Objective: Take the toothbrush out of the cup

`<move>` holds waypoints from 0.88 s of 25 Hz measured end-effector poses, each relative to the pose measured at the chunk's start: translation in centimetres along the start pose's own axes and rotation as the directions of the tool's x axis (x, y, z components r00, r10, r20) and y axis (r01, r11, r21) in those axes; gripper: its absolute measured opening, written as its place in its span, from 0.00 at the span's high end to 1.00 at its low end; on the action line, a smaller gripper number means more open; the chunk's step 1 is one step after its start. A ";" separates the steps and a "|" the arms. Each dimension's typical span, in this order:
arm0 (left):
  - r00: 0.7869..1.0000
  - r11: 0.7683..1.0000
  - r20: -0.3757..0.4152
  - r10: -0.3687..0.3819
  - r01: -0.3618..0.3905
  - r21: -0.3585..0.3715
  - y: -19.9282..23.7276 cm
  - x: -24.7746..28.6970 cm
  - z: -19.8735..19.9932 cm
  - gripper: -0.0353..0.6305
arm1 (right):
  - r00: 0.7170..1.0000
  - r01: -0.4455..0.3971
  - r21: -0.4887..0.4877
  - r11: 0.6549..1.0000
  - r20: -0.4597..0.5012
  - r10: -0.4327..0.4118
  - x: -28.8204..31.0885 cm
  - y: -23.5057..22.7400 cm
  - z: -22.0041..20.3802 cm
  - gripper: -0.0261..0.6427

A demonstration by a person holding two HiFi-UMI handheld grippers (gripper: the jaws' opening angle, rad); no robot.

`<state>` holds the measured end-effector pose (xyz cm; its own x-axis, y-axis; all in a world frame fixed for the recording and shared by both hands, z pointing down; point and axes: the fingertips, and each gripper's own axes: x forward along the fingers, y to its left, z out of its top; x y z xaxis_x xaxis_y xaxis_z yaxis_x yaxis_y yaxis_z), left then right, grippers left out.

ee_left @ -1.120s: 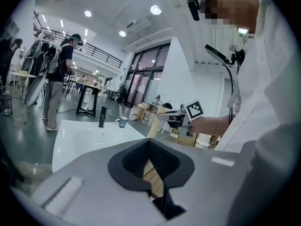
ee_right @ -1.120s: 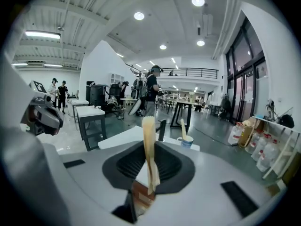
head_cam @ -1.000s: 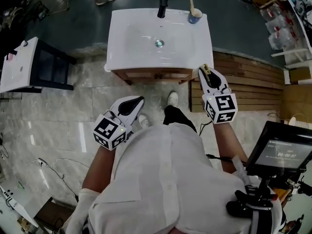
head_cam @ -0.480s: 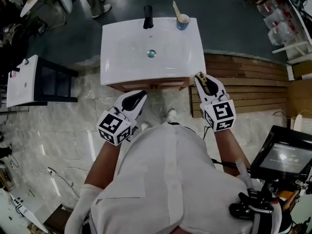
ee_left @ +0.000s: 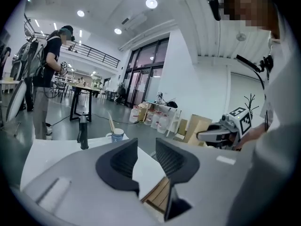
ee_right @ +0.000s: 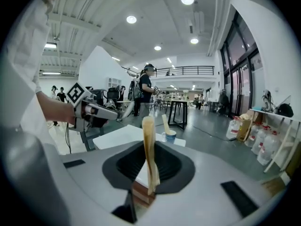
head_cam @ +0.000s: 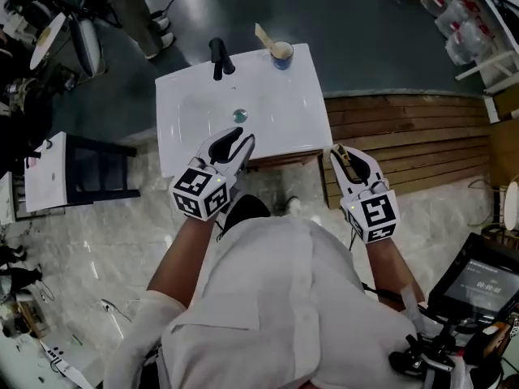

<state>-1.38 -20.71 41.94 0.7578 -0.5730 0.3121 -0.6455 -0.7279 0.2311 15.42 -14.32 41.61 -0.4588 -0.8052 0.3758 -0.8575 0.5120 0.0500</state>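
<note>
Head view: left claw (head_cam: pixel 242 139) just opened, empty; right claw (head_cam: pixel 340 150) grips stick (ee_right: pixel 148 145).

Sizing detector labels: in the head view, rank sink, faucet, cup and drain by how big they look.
1. sink, by far
2. faucet and cup: near alike, not ranked
3. drain, smallest

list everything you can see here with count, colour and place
washbasin: one, white, ahead of the person
tap: one, black, basin's back edge
cup: one, blue, basin's back right corner
toothbrush: one, tan, tilted in the cup
planks: several, brown, floor right of the basin
stick: one, tan, clamped in the right tongs
left tongs: one, white and black, at the basin's front edge, jaws have just been opening, empty
right tongs: one, white and black, right of the basin, shut on the stick
</note>
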 end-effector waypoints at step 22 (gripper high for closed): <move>0.992 0.983 -0.013 0.128 -0.128 -0.132 17.6 22.3 5.3 0.68 | 0.939 0.339 0.138 0.931 -0.113 -0.325 0.7 -5.4 0.4 0.88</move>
<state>4.63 -48.27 48.08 0.6679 -0.6564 0.3508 -0.7442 -0.5924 0.3086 19.62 -17.78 41.28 -0.1259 -0.8884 0.4415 -0.9857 0.1624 0.0459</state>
